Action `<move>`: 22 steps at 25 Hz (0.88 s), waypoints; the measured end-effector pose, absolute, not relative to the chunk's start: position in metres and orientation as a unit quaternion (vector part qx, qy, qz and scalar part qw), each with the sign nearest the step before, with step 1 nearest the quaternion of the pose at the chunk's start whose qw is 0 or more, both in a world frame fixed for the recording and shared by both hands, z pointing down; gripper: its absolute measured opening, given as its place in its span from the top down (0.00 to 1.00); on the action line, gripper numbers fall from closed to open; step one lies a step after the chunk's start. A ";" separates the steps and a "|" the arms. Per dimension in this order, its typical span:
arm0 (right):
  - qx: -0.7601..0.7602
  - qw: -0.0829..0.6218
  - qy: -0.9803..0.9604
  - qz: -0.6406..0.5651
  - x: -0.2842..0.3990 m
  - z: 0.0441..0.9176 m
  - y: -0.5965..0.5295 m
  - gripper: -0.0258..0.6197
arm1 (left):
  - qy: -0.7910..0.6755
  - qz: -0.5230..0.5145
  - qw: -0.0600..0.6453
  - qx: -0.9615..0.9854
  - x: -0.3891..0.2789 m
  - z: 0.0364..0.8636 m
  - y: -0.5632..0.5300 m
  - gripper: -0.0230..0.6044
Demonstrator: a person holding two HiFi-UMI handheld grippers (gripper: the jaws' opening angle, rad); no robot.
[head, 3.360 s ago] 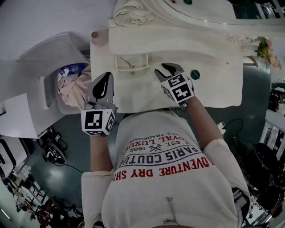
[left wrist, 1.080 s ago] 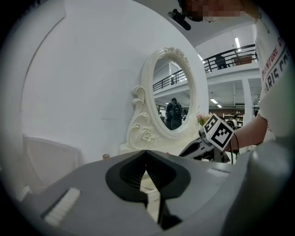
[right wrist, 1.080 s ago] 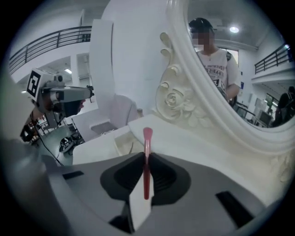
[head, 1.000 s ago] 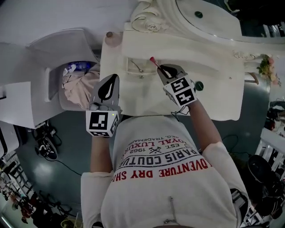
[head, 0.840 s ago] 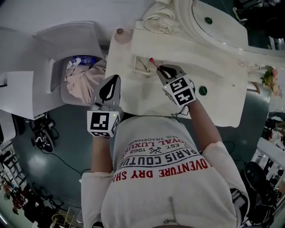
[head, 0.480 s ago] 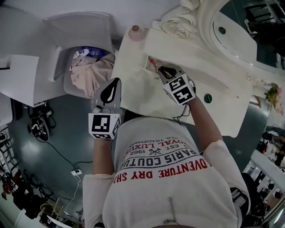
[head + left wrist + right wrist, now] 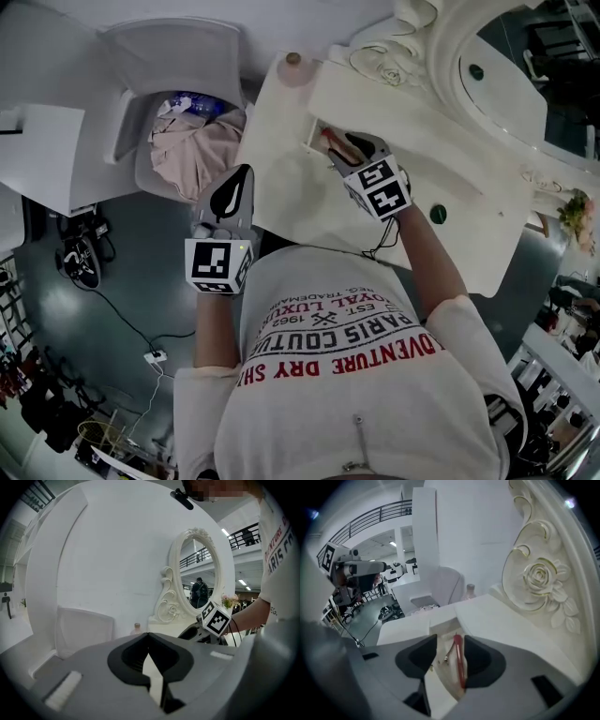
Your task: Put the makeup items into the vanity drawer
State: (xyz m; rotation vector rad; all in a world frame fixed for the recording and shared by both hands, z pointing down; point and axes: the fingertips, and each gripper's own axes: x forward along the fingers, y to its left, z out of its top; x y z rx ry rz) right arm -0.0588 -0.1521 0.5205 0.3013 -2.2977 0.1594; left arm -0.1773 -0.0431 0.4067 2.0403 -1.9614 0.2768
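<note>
The cream vanity's small drawer [image 7: 311,141] stands open at the table's left end. My right gripper [image 7: 339,142] hovers right over it, jaws opening. A slim red makeup stick [image 7: 458,660] lies between the jaws, leaning along the right pad [image 7: 480,656] and clear of the left one, its tip pointing into the drawer [image 7: 440,623]. The red stick [image 7: 327,137] shows just ahead of the fingers in the head view. A thin metal item [image 7: 447,656] lies inside the drawer. My left gripper [image 7: 231,192] hangs off the table's front-left edge, shut and empty.
A round green item [image 7: 438,214] sits on the tabletop right of my right arm. A small bottle [image 7: 293,58] stands at the table's back left corner. The oval mirror [image 7: 487,66] rises behind. A white bin with pink cloth [image 7: 192,141] stands left of the vanity.
The right gripper carried the red stick down to the drawer mouth, and its jaws have parted. The head camera has swung, shifting the vanity rightward. The left gripper kept still.
</note>
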 end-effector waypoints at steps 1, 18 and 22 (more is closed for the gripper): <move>0.121 0.397 -0.908 0.063 -0.057 0.519 -0.153 0.70 | -0.680 0.097 0.147 0.712 -0.176 0.406 -0.045 0.95; 0.279 0.370 -0.878 0.122 0.081 0.503 -0.183 0.70 | -0.554 0.117 0.113 0.816 -0.070 0.392 -0.120 0.95; 0.327 0.372 -0.857 0.143 0.135 0.507 -0.177 0.70 | -0.507 0.126 0.113 0.845 -0.027 0.395 -0.132 0.95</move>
